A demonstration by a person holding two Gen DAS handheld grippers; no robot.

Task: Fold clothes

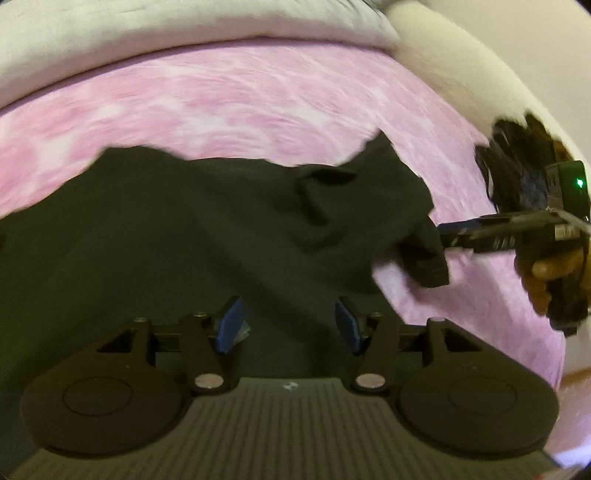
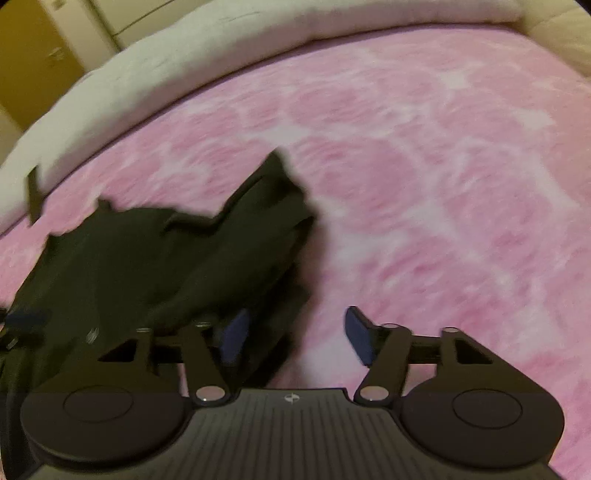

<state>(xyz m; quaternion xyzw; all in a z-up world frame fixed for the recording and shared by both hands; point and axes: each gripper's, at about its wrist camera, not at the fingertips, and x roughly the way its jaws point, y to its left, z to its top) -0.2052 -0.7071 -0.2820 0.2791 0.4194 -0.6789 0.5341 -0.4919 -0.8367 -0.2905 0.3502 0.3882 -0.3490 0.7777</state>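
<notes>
**One dark garment lying on the blanket, both claws standing open and empty**

Count: one garment [image 1: 207, 236], two claws, one pink blanket [image 1: 236, 99], one pale quilt [image 1: 184, 26] bunched along the blanket's far edge, one hand [image 1: 550, 273].

The garment is lying spread on the blanket, on its near part and well short of the quilt. In the left view its long axis is running across the frame, with a sleeve-like flap [image 1: 428, 254] hanging off the end nearest the right claw. In the right view it is lying toward the left, with a pointed corner [image 2: 277, 166] reaching toward the quilt. Which end is collar and which is hem cannot be told.

The left claw [image 1: 290, 326] is hovering over the garment with its blue pads [image 1: 231, 328] apart and no fold pinched between them; it is gripping nothing. The right claw [image 2: 297, 336] is standing wider, with bare blanket showing in the gap; its left pad [image 2: 236, 336] is sitting before the garment's edge, and contact there cannot be judged. In the left view, the right claw [image 1: 443, 236] is showing side-on just beside the flap, so its gap is hidden there.

Both views are smeared. The garment's near portion is being cut off behind each claw body, and its creases are hard to read against the dark cloth. The hand is partly cut by the frame edge.
</notes>
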